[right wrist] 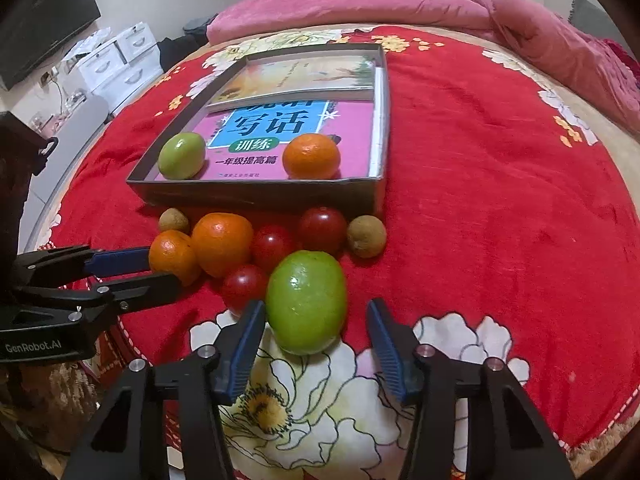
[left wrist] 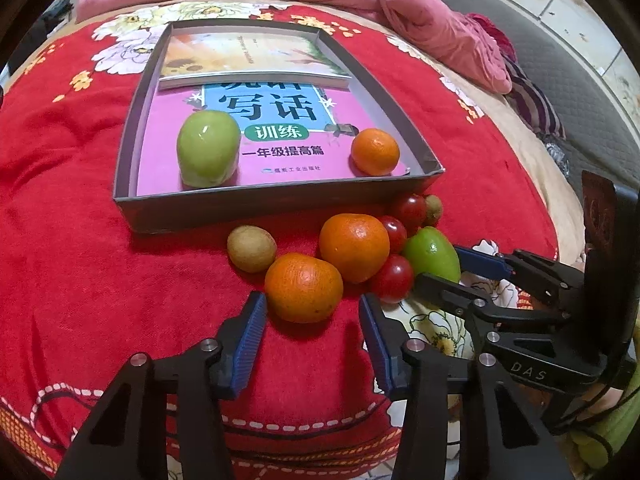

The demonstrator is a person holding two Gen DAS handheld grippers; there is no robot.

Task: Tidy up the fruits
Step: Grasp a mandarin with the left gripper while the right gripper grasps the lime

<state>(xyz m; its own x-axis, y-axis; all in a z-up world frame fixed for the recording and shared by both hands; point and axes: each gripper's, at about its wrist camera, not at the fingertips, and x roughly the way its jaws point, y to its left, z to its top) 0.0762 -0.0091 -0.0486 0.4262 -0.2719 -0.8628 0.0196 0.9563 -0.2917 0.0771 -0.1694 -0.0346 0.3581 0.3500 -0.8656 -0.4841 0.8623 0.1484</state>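
Observation:
A shallow grey box (left wrist: 276, 204) (right wrist: 260, 194) holds books, a green fruit (left wrist: 208, 148) (right wrist: 182, 156) and a small orange (left wrist: 375, 151) (right wrist: 312, 156). In front of it lie two oranges (left wrist: 303, 287) (left wrist: 354, 247), three cherry tomatoes (left wrist: 394, 278), two brown fruits (left wrist: 251, 249) (right wrist: 366, 236) and a second green fruit (right wrist: 306, 300) (left wrist: 432, 254). My left gripper (left wrist: 312, 312) is open, its fingers either side of the near orange. My right gripper (right wrist: 316, 316) is open around the second green fruit.
The fruits and box rest on a red flowered blanket (left wrist: 80, 220) (right wrist: 500, 200). A pink quilt (left wrist: 400, 8) lies bunched behind. White drawers (right wrist: 120, 56) stand at the far left. The bed's edge falls away on the left in the right wrist view.

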